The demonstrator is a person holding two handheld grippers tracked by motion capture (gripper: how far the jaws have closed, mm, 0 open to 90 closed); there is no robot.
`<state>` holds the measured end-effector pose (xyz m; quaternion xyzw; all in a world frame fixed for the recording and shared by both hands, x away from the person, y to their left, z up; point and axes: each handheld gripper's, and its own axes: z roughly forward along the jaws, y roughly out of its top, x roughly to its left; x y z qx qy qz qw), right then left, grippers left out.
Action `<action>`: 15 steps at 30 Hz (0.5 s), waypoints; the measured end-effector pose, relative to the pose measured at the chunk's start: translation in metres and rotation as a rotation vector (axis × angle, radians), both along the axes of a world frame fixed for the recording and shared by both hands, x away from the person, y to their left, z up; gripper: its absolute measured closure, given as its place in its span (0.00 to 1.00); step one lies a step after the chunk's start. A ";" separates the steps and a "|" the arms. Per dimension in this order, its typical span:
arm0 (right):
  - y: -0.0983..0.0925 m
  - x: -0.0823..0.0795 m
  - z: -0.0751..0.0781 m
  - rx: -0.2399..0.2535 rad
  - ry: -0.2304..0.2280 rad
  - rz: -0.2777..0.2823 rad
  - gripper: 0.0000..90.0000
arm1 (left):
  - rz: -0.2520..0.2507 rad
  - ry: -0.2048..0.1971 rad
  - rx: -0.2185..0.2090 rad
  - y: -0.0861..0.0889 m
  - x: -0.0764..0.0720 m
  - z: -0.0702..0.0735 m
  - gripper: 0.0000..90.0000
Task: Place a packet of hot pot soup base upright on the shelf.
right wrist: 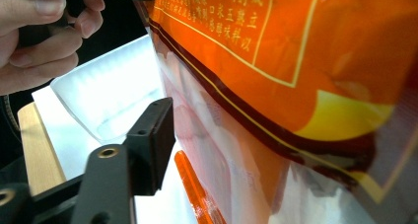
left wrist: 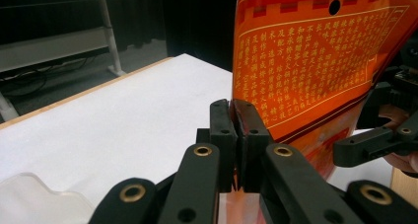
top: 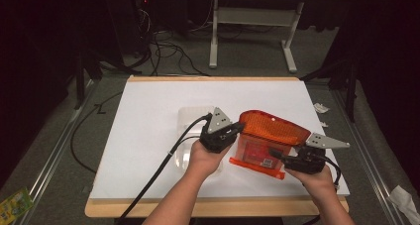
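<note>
An orange printed bag point(top: 267, 131) with a clear lower part hangs tilted above the white table top point(top: 148, 106). My left gripper point(top: 239, 128) is shut on the bag's upper left edge; in the left gripper view its jaws point(left wrist: 234, 110) pinch that edge of the bag point(left wrist: 305, 66). My right gripper point(top: 275, 153) is at the bag's lower right with its jaws apart. In the right gripper view one black finger point(right wrist: 155, 135) stands just left of the bag point(right wrist: 296, 61) without touching it, and the bag hides the other finger.
A clear plastic container point(top: 190, 118) lies on the table under my left hand, also visible as the container point(right wrist: 108, 95) in the right gripper view. Small white scraps point(top: 321, 107) lie off the table's right edge. Cables and a metal frame point(top: 252, 17) are on the floor behind.
</note>
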<state>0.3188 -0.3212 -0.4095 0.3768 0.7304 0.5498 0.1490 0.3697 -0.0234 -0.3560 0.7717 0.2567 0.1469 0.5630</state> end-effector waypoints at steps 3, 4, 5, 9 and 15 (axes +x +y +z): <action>-0.002 0.000 0.001 0.013 0.003 -0.011 0.58 | 0.005 -0.002 0.006 0.001 0.000 0.000 0.96; -0.002 0.000 0.000 0.016 0.002 -0.005 0.62 | 0.009 -0.002 0.010 0.002 0.000 0.000 0.95; -0.002 0.000 0.000 0.020 -0.004 0.001 0.64 | 0.015 -0.002 0.014 0.002 0.000 0.001 0.94; -0.002 -0.002 -0.001 0.013 -0.019 0.004 0.69 | 0.057 -0.004 0.050 0.007 0.001 0.001 0.76; -0.005 -0.002 -0.002 0.015 -0.004 0.003 0.78 | 0.111 0.026 0.084 0.032 0.002 -0.003 0.59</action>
